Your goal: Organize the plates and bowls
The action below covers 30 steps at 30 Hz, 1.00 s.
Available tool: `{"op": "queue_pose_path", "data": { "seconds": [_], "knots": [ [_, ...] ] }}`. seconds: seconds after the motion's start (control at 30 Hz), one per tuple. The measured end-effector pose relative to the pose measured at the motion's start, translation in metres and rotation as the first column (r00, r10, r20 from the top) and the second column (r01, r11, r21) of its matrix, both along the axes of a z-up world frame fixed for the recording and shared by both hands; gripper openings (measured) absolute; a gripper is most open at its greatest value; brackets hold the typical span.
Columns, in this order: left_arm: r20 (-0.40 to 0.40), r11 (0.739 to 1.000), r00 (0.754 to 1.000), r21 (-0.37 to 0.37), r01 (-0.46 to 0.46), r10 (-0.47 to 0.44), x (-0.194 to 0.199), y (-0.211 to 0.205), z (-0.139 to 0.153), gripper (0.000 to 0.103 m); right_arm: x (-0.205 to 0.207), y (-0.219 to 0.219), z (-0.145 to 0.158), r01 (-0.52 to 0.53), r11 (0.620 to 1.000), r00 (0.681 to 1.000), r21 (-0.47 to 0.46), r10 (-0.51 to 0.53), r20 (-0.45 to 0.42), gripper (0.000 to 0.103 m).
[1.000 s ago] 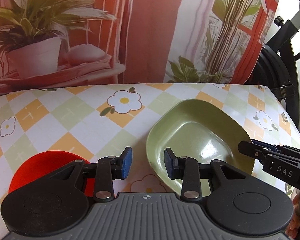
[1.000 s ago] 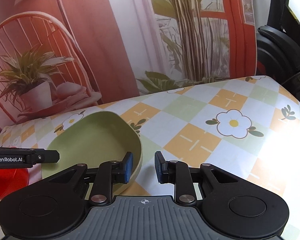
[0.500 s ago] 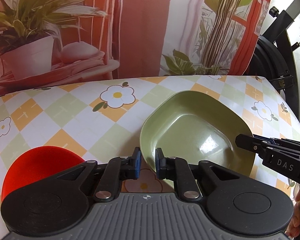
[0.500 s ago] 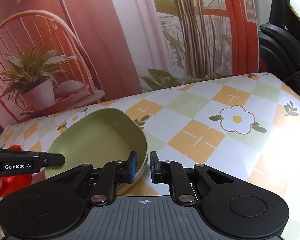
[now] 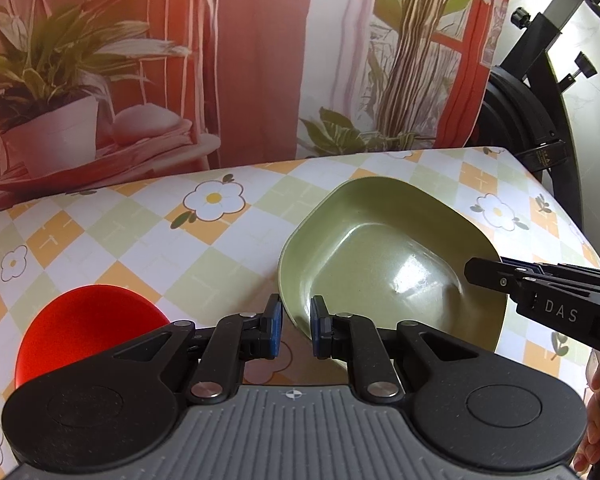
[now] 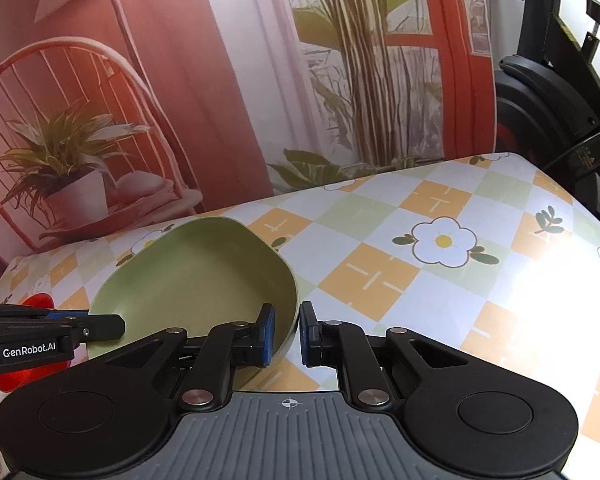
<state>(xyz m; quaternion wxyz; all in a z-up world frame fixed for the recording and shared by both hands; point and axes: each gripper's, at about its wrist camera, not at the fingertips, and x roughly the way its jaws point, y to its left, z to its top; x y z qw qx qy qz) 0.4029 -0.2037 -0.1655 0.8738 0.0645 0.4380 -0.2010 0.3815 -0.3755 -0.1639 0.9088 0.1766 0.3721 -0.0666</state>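
Note:
A deep olive-green plate (image 5: 380, 264) with rounded corners is held over the flowered tablecloth between my two grippers. My left gripper (image 5: 296, 330) is shut on its near-left rim, blue pads on either side of the edge. On the opposite rim my right gripper (image 6: 286, 334) is shut the same way; it also juts in from the right edge as the right gripper (image 5: 474, 271). The plate (image 6: 196, 276) looks slightly tilted. A red bowl (image 5: 88, 320) sits left of the plate, partly hidden behind my left gripper's body.
The table (image 6: 440, 296) carries an orange, green and white chequered cloth with daisies. A printed backdrop of plants and a chair (image 5: 220, 60) stands along its far edge. A black exercise bike (image 6: 552, 92) is beyond the right end.
Both grippers went from open to shut, their pads closing on opposite rims of the green plate. The red bowl has stayed put.

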Motion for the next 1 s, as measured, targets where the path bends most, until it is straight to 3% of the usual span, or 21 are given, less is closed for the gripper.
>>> {"op": "queue_pose_path", "data": {
  "seconds": [0.6,1.0],
  "knots": [
    [0.076,1.0,0.997,-0.003,0.028,-0.028,-0.049,0.017,0.041,0.016,-0.056,0.023,0.044,0.027,1.0,0.998,-0.012,-0.026,0.056,0.012],
    [0.072,0.997,0.997,-0.068,0.019,-0.014,-0.084,0.047,0.052,0.016,-0.097,0.048,0.056,0.058,0.998,0.995,0.003,-0.058,0.082,0.012]
  ]
}}
